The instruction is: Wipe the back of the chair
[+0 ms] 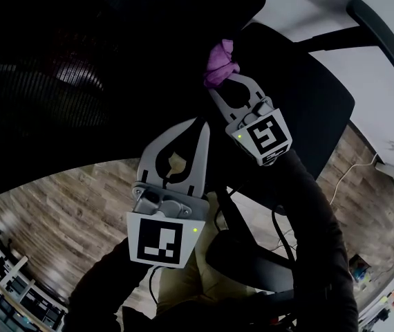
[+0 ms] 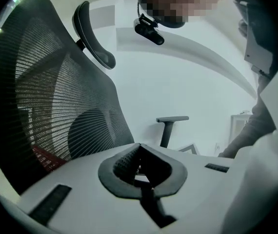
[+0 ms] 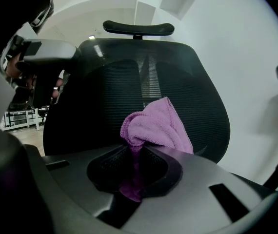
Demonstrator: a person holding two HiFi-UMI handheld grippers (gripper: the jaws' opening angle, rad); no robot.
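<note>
**Head view.** Right gripper (image 1: 227, 83) points to the upper left, clamped on the purple cloth (image 1: 219, 61). The cloth sits at the edge of the dark mesh chair back (image 1: 114, 68). Left gripper (image 1: 197, 130) is lower and left of it, so the right is nearer the back.

**Left gripper view.** Left gripper (image 2: 139, 152) has its jaws together with nothing between them. The chair back (image 2: 56, 106) stands upright at frame left.

**Right gripper view.** Right gripper (image 3: 138, 155) is closed narrow on the cloth (image 3: 153, 126), which bunches up beyond the tips. The chair back (image 3: 105, 96) is straight ahead, its long axis vertical. Cannot tell whether the cloth touches it.
</note>
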